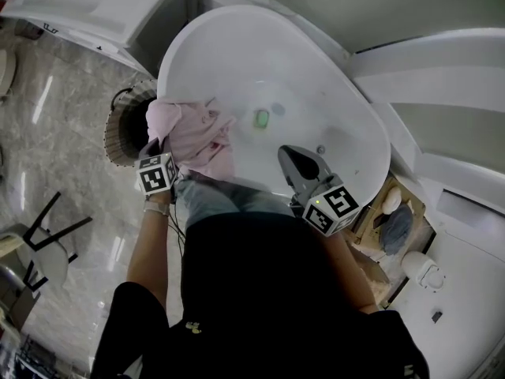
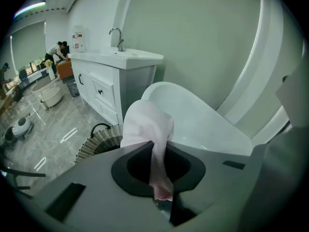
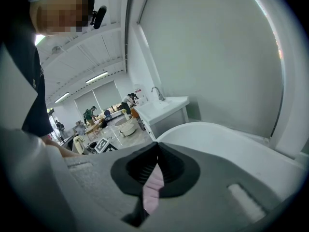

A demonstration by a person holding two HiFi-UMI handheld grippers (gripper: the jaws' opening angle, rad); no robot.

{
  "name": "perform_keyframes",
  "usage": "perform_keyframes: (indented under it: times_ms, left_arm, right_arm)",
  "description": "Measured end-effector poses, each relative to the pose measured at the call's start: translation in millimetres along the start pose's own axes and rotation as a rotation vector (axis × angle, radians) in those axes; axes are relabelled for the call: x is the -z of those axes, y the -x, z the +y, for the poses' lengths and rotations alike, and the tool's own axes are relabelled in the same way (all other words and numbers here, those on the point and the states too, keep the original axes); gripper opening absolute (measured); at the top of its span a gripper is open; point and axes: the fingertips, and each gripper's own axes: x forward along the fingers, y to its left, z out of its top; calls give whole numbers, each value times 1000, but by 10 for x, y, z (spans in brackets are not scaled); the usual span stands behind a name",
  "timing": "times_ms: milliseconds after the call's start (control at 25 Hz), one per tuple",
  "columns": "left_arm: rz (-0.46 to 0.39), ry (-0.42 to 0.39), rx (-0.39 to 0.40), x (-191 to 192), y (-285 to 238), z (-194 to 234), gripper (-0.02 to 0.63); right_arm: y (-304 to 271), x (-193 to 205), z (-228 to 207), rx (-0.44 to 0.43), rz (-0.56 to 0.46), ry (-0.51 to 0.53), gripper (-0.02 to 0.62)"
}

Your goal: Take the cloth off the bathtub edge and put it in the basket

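I'm watching the left gripper [image 2: 158, 168] pinching the pink cloth [image 1: 201, 136]: in its own view the jaws are pressing together on a fold that is bunching up above them and trailing down through the gap. From the head view those jaws are lying buried under the cloth, and only the marker cube [image 1: 156, 174] is showing. Most of the cloth is lying draped over the near left edge of the white bathtub [image 1: 316, 69], and I'm not able to tell how much of it is lifted clear.

The wicker basket [image 1: 118, 136] is sitting on the floor just beside that edge, and cloth and gripper are covering its right part, so I'm not seeing inside it.

The right gripper [image 1: 304, 168] is hovering over the tub, well apart from the cloth, its jaw tips meeting. In its own view a pink sliver is showing through the slit lower down, and I'm unable to tell what it is. The person's body is blocking the tub's near rim.
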Motion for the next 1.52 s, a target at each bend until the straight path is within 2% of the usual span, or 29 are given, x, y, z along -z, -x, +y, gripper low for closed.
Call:
perform_keyframes:
  times_ms: [320, 760, 1120, 1520]
  left_arm:
    - [-97, 14, -9, -357, 737, -28, 52]
    - [-258, 54, -90, -756, 1859, 113, 52]
    - [-354, 100, -153, -800, 2645, 537, 49]
    - [-444, 150, -237, -817, 3382, 1336, 48]
  right_arm:
    - [-105, -191, 268, -78, -42, 24, -3]
    - [-263, -427, 658, -175, -90, 55, -3]
    - [-518, -614, 1181, -239, -110, 92, -3]
    - [-893, -682, 1903, -294, -105, 111, -3]
